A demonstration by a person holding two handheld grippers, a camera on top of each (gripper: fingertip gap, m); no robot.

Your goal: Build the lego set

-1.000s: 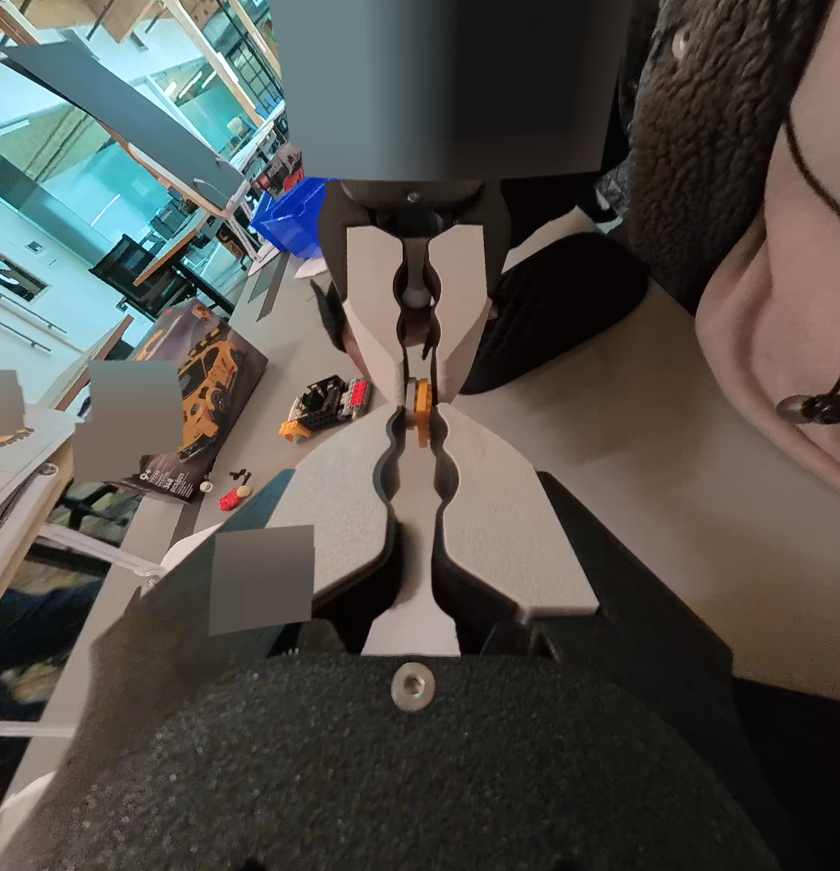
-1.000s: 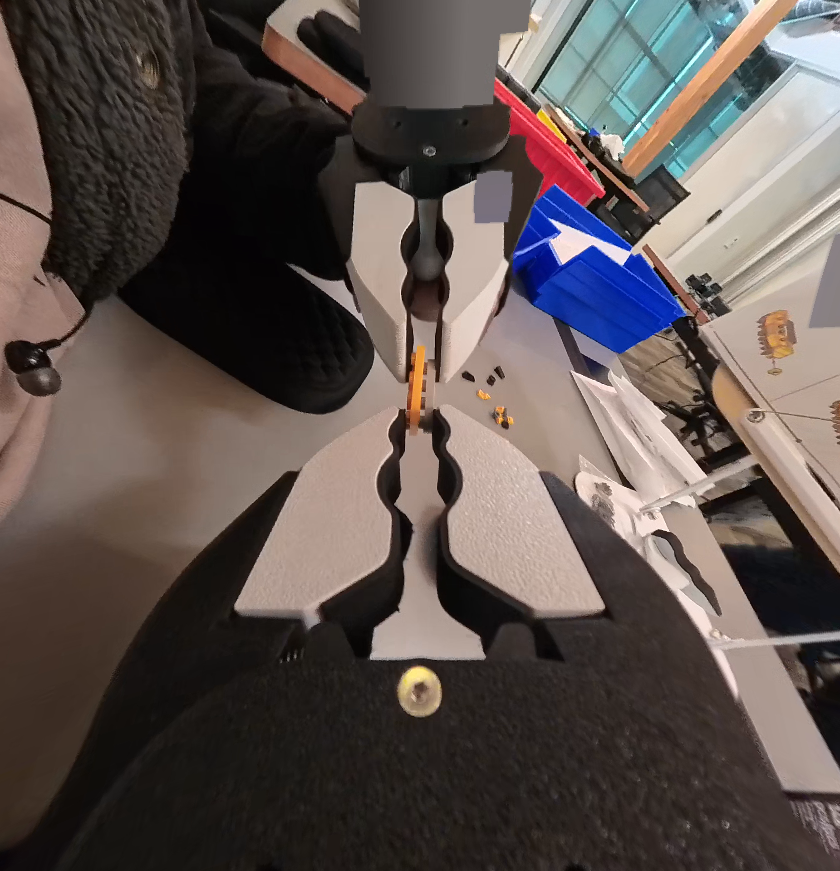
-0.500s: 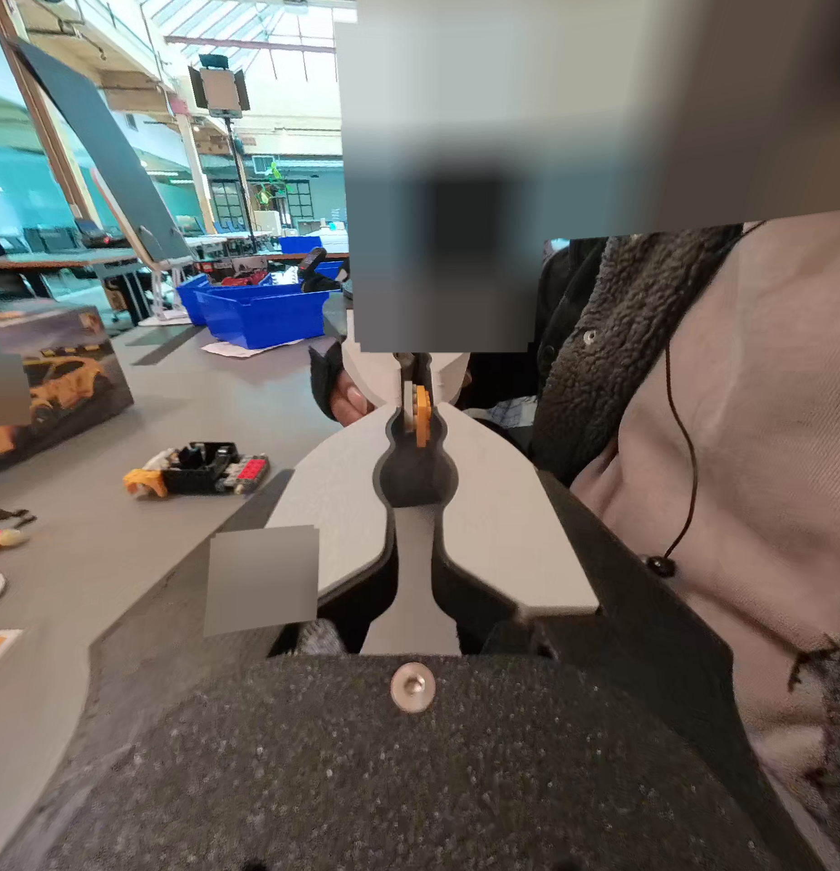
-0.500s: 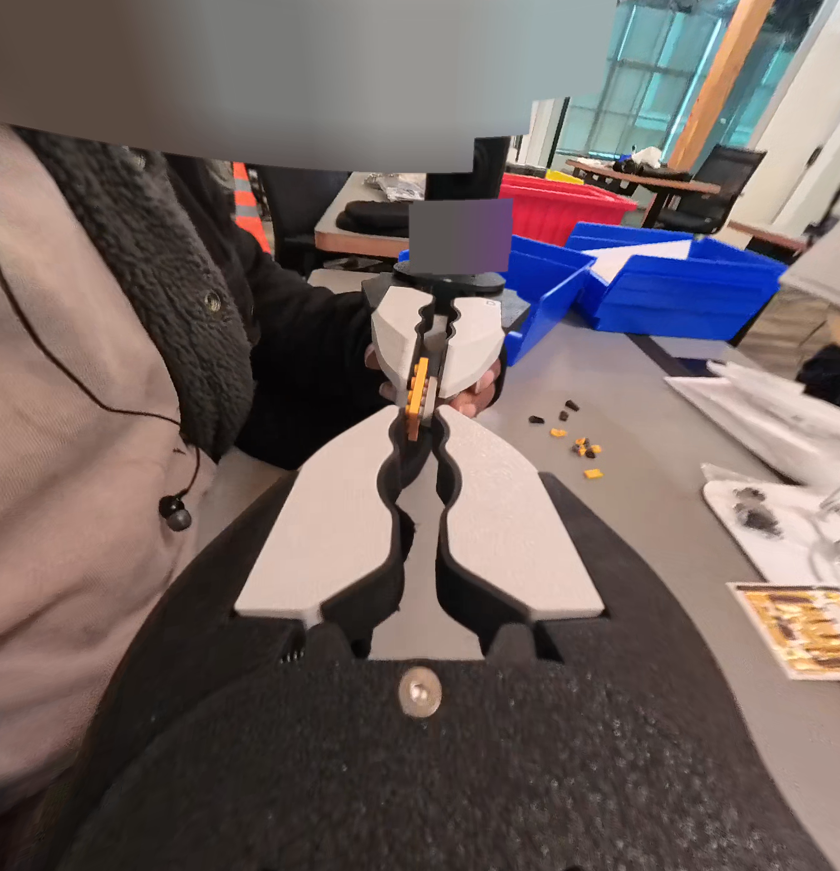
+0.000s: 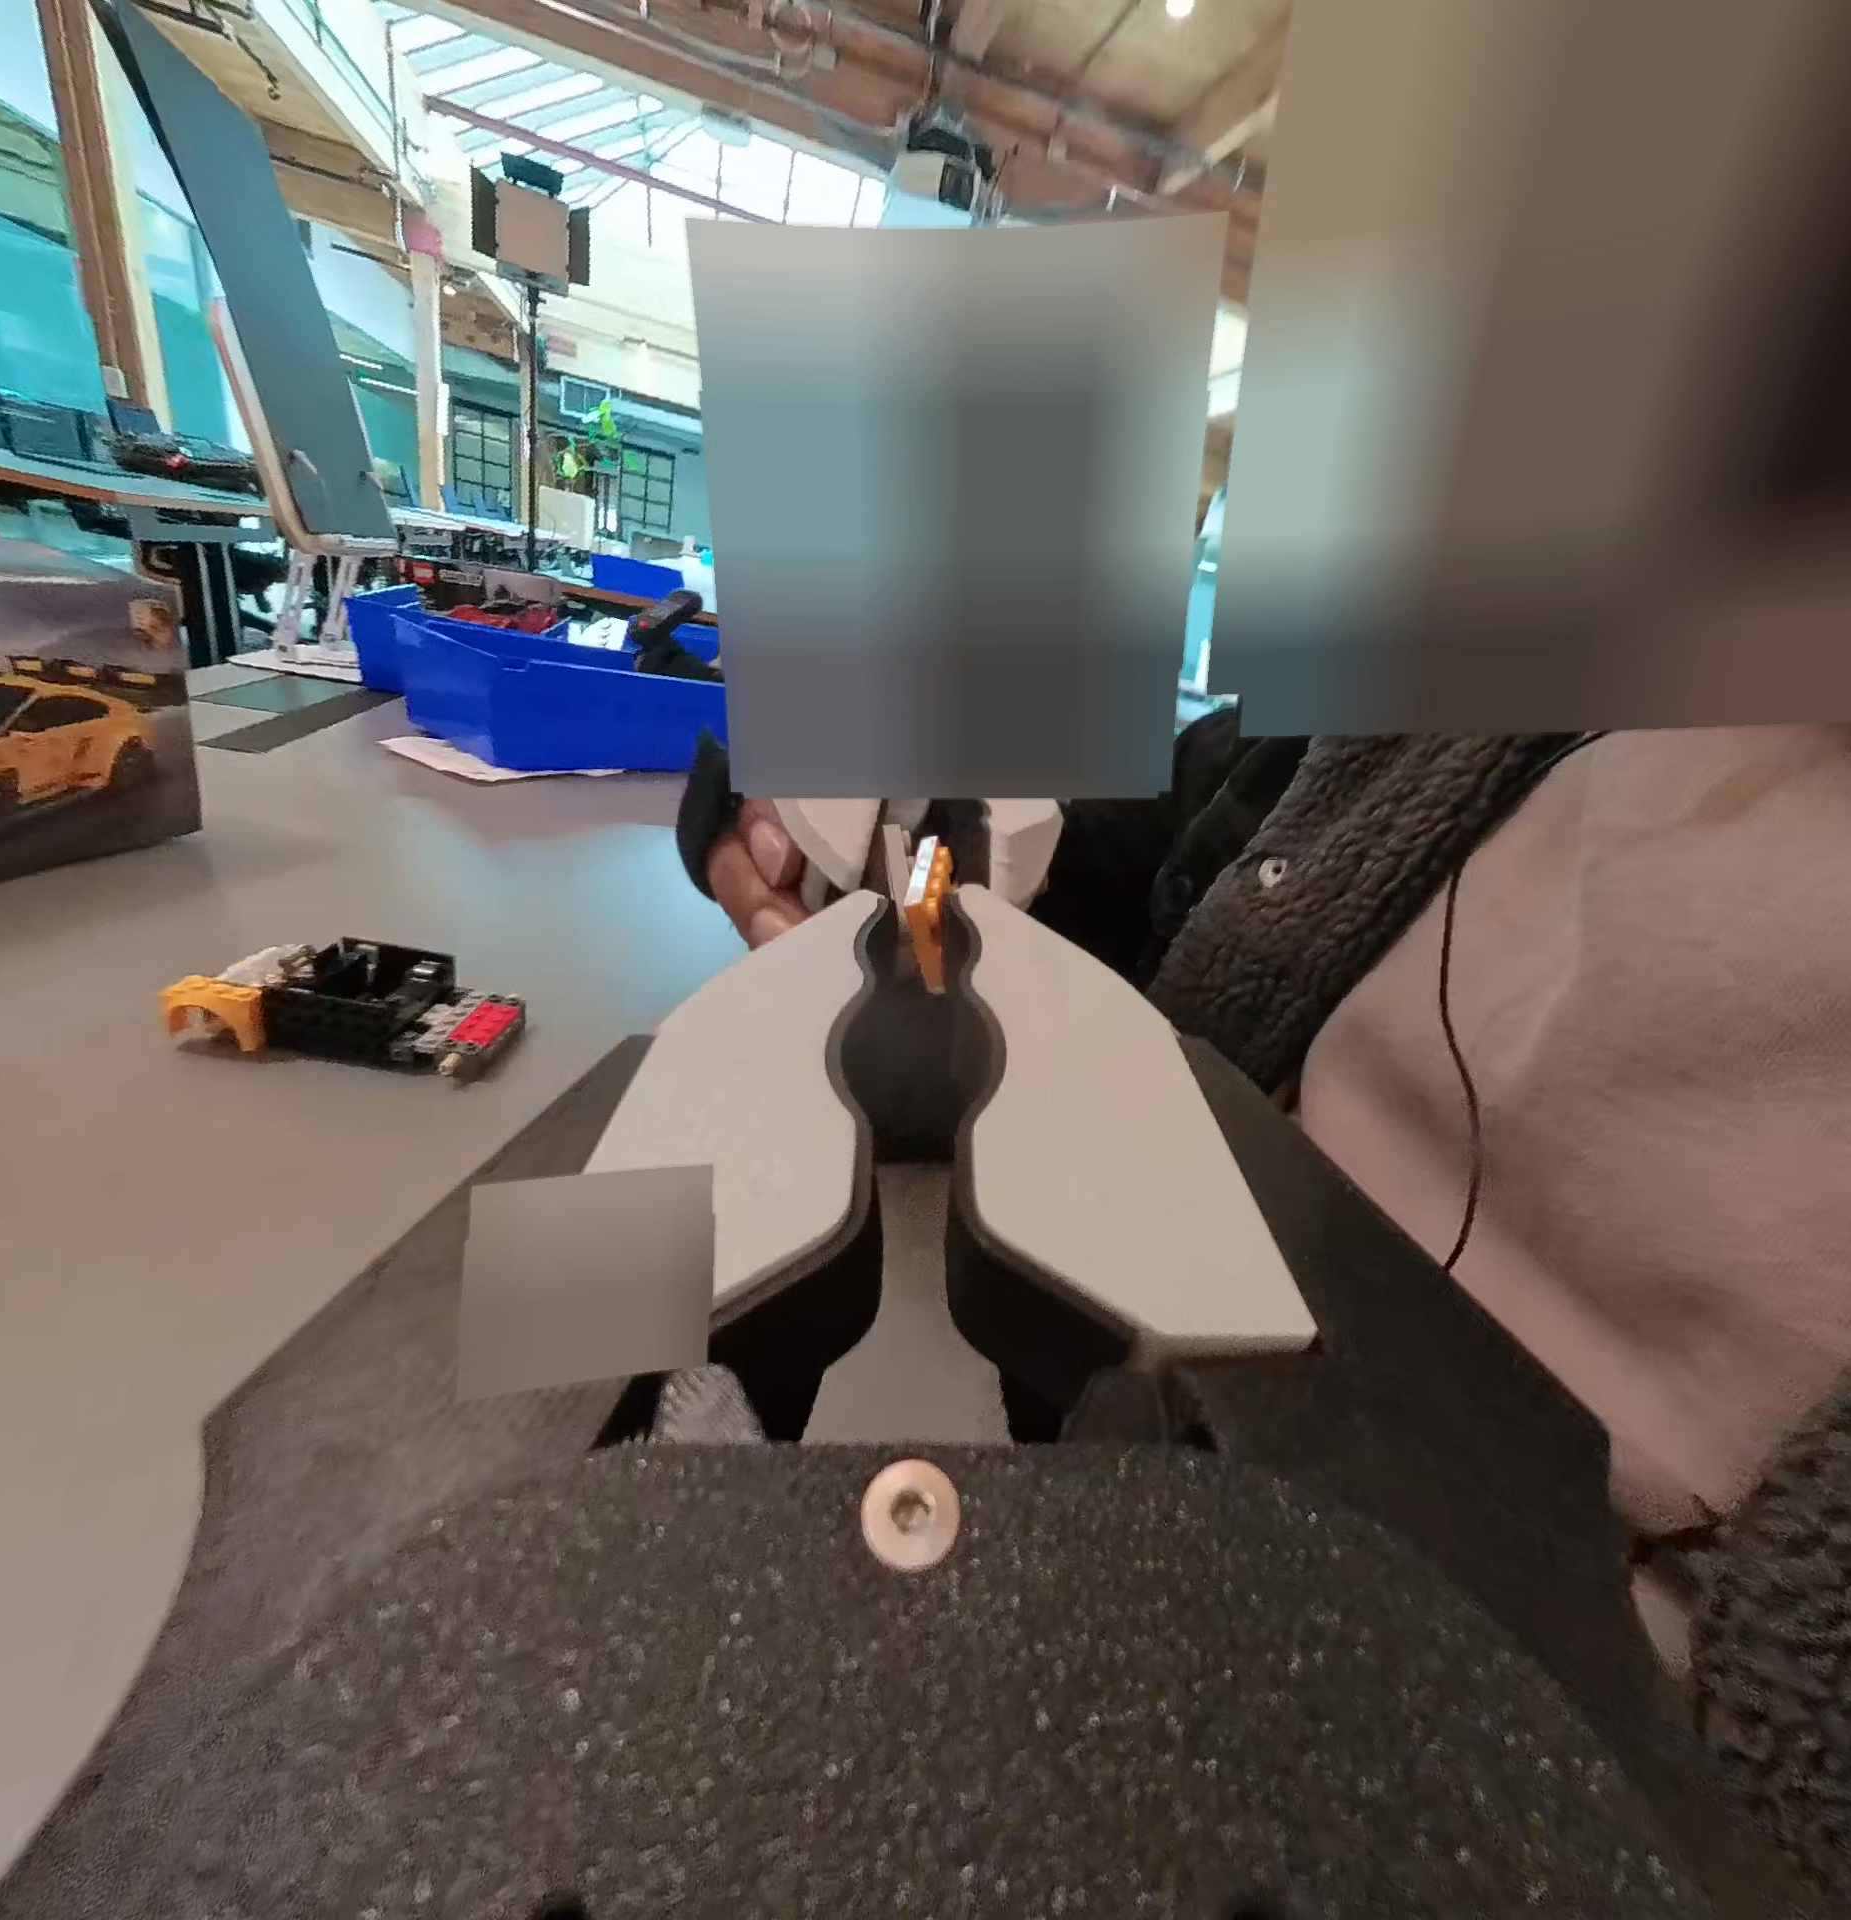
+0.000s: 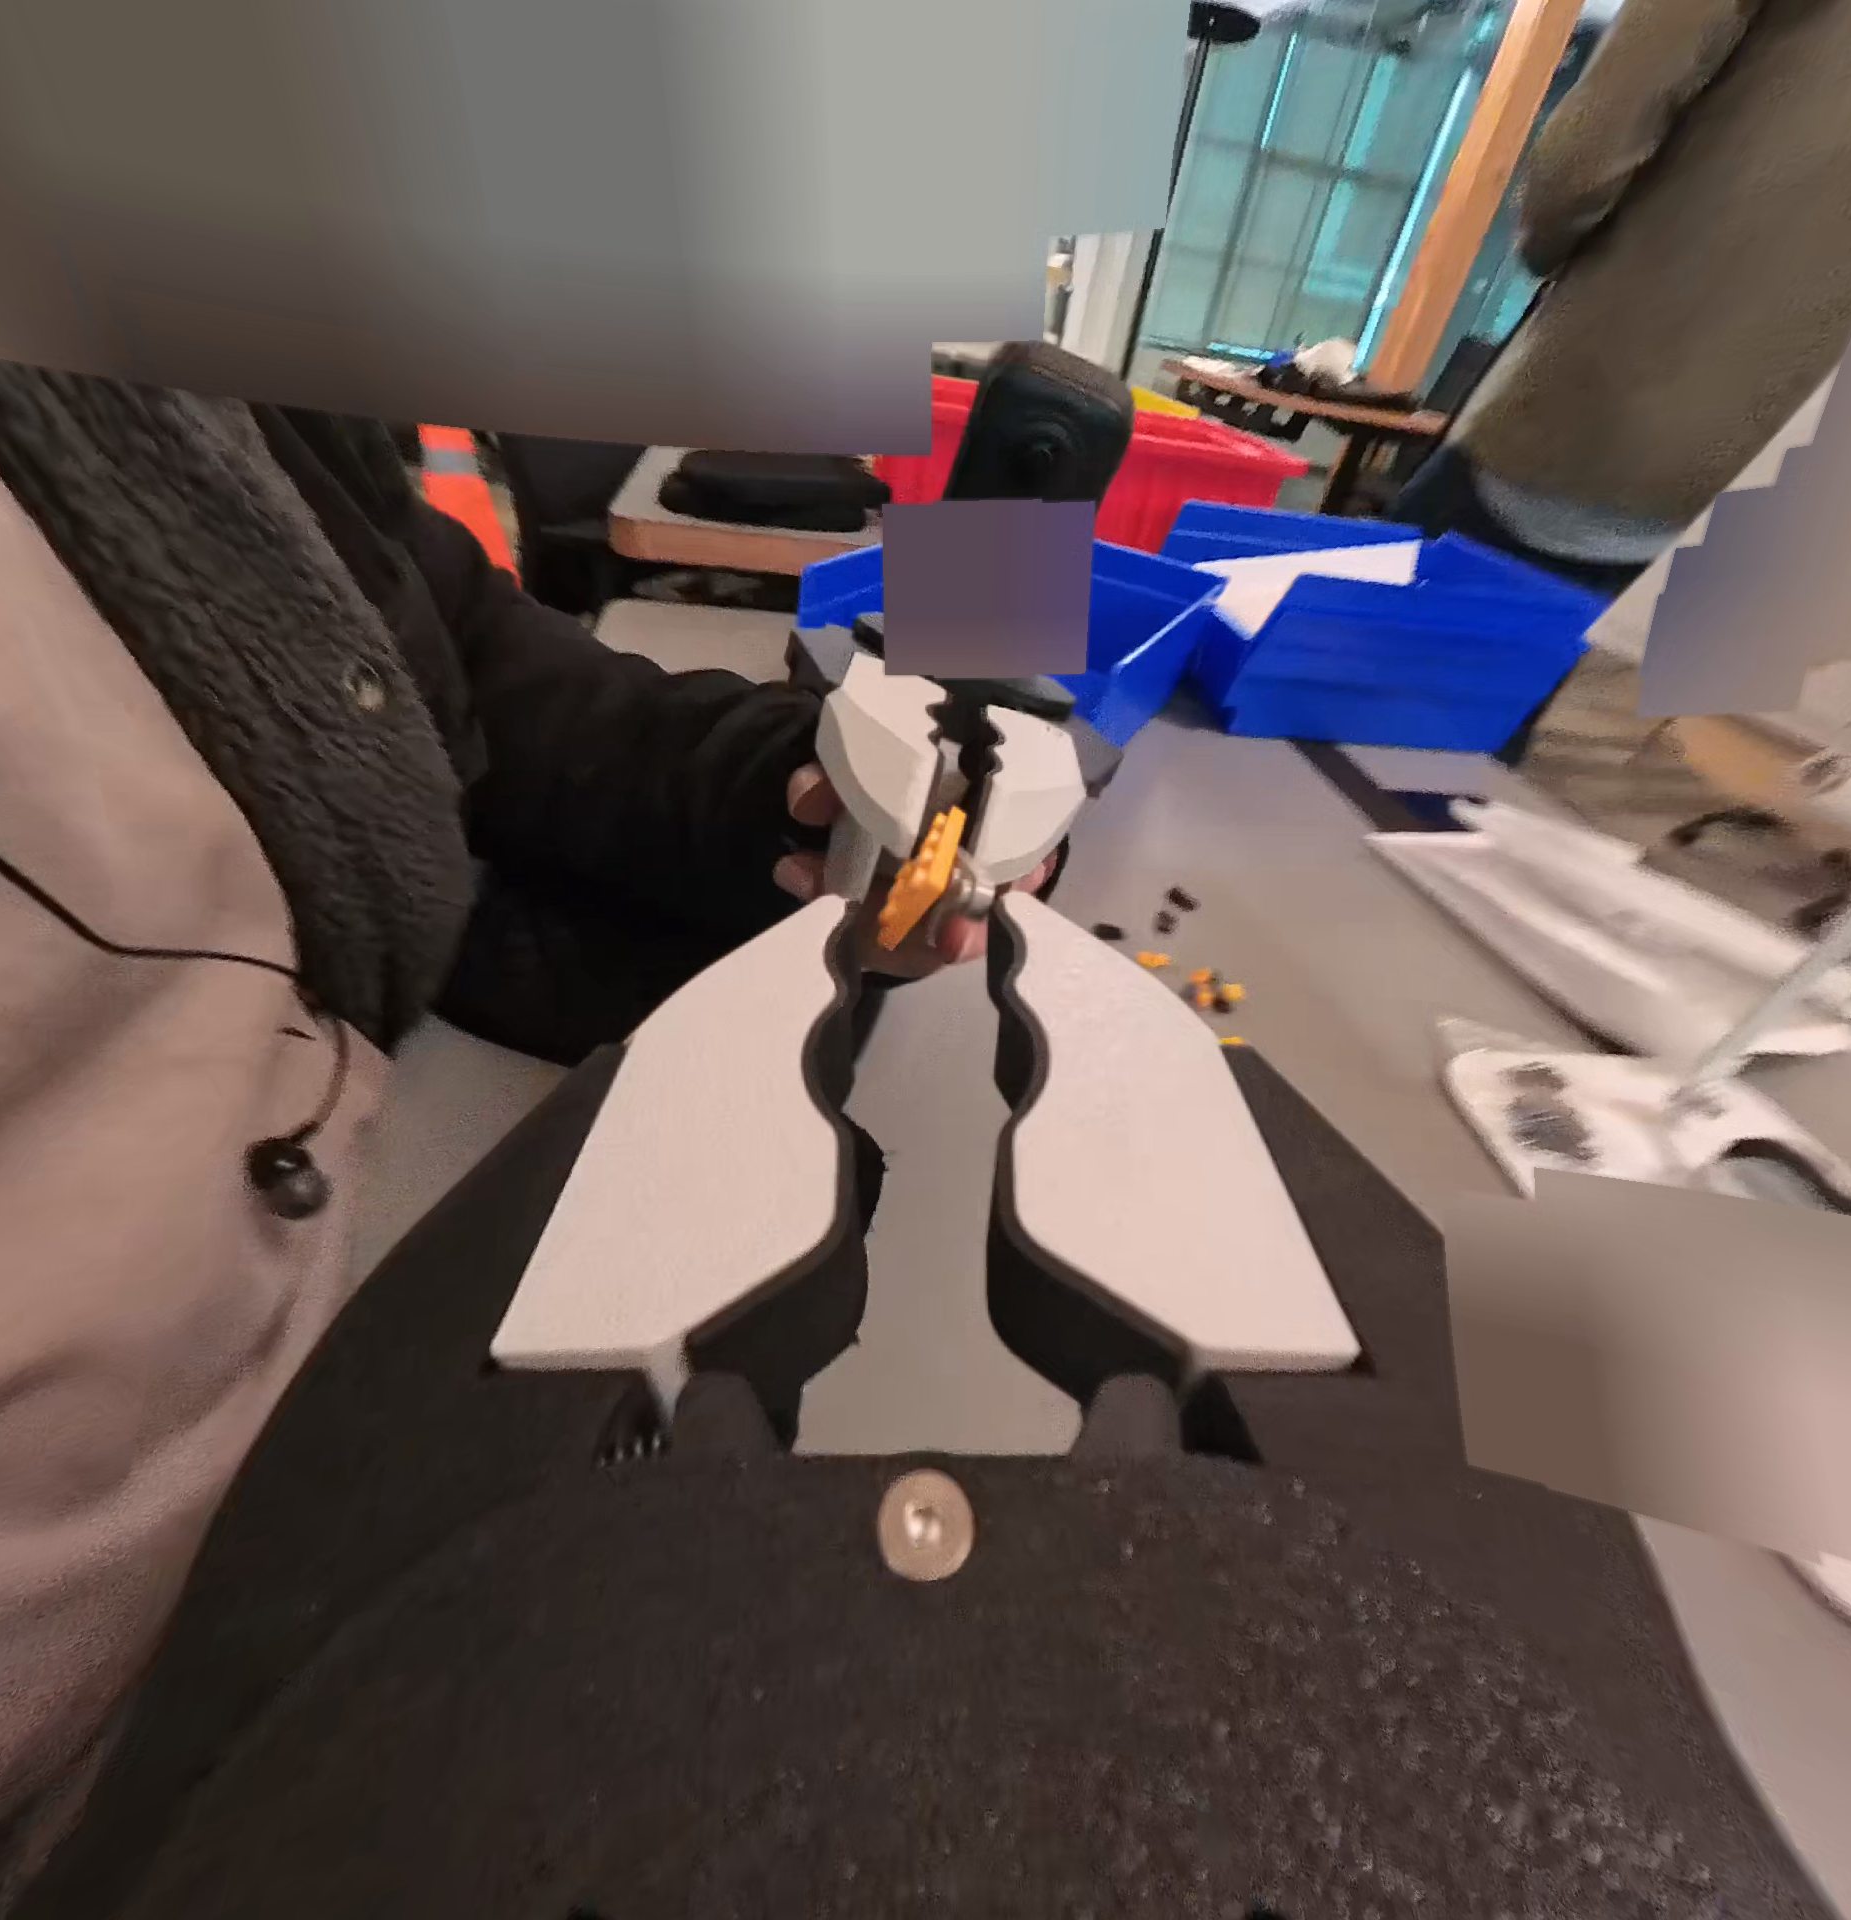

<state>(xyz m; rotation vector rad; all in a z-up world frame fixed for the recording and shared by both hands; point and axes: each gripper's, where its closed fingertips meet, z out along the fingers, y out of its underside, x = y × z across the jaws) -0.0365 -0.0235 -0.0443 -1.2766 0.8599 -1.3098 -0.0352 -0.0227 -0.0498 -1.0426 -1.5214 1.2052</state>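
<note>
My left gripper (image 5: 919, 906) is shut on a small orange lego plate (image 5: 926, 914) with a pale piece on its upper end, held up in the air in front of a person's chest. In the right wrist view the same orange plate (image 6: 919, 878) sticks out of the left gripper (image 6: 952, 800), with a small grey round part beside it. My right gripper (image 6: 916, 925) is open, its tips on either side of the plate's lower end and not pinching it. A partly built black, orange and red lego car (image 5: 349, 1008) lies on the grey table (image 5: 277, 1195) to the left.
The lego set box (image 5: 59, 727) stands at the far left. Blue bins (image 5: 557, 707) sit at the back, also in the right wrist view (image 6: 1368, 644). Several tiny loose pieces (image 6: 1191, 977) and white paper bags (image 6: 1627, 935) lie on the table to the right. A person's body is close behind the grippers. My left and right fingertips are right by each other.
Both grippers have risen from the table and tilted up level. The right gripper has opened and let go of the orange plate; the left still holds it, now tilted.
</note>
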